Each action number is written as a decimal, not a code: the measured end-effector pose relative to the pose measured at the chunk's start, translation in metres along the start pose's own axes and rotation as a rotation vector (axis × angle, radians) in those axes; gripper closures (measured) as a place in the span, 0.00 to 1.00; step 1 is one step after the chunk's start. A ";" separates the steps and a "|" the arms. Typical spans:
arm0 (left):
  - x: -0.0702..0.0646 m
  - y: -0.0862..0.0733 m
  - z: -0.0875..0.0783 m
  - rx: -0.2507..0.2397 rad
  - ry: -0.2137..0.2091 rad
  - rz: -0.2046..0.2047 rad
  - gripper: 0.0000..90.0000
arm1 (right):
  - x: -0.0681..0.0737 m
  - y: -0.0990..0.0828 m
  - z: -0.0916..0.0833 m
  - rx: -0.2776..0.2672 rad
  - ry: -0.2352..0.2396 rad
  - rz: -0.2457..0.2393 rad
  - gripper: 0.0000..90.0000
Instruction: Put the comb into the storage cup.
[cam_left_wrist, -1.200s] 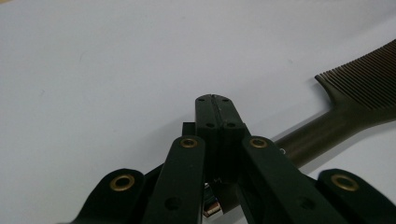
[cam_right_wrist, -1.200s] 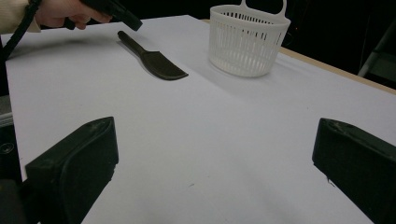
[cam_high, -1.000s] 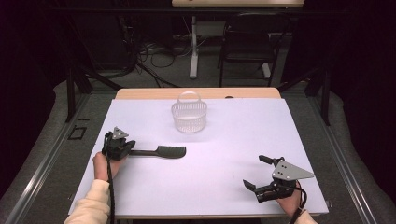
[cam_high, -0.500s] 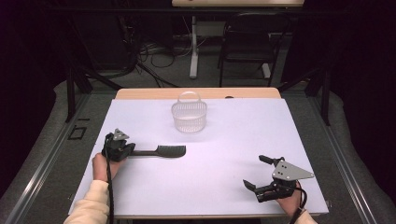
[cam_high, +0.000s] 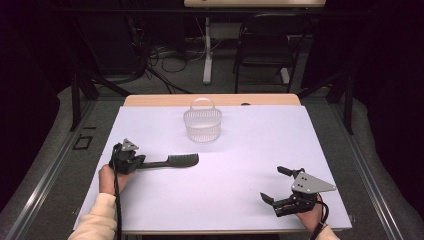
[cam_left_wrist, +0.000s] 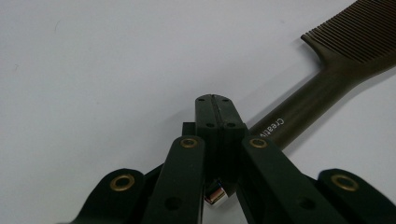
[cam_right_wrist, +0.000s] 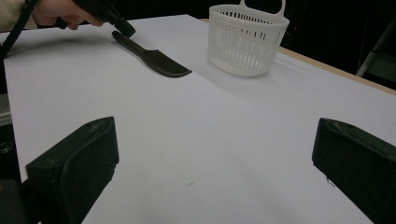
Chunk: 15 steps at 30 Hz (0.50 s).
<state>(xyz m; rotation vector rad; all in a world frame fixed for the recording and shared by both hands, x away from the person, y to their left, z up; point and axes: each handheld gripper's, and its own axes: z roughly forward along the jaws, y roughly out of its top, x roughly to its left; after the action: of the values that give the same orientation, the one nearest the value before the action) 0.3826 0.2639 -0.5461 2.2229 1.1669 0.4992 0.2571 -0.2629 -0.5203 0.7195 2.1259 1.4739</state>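
My left tool (cam_high: 131, 161) clamped on comb (cam_high: 172, 160) handle end, comb flat on tabletop (cam_high: 240, 150). Long axis runs rightward from tool, teeth end toward centre. White basket (cam_high: 202, 125) beyond teeth end, nearer left hand. Right tool (cam_high: 280, 186) wide, holding nothing, well apart.

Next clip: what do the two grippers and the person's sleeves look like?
Both grippers are black with two jaws. The left gripper has brass-ringed pivots and a black cable; the right gripper has blocky pads and a grey three-cornered plate. The left sleeve is cream.
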 end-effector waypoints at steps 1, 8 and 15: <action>0.000 0.000 0.000 0.002 -0.002 0.001 1.00 | 0.000 0.000 0.000 0.000 0.000 0.000 0.00; -0.003 -0.001 0.000 0.011 -0.010 0.004 1.00 | 0.000 0.000 0.000 0.000 0.000 0.000 0.00; -0.005 -0.001 0.000 0.024 -0.023 0.012 1.00 | 0.000 0.000 0.000 0.001 0.001 -0.002 0.00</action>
<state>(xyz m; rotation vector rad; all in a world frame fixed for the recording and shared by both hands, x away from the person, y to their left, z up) 0.3792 0.2606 -0.5467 2.2517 1.1543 0.4655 0.2570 -0.2630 -0.5202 0.7175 2.1277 1.4727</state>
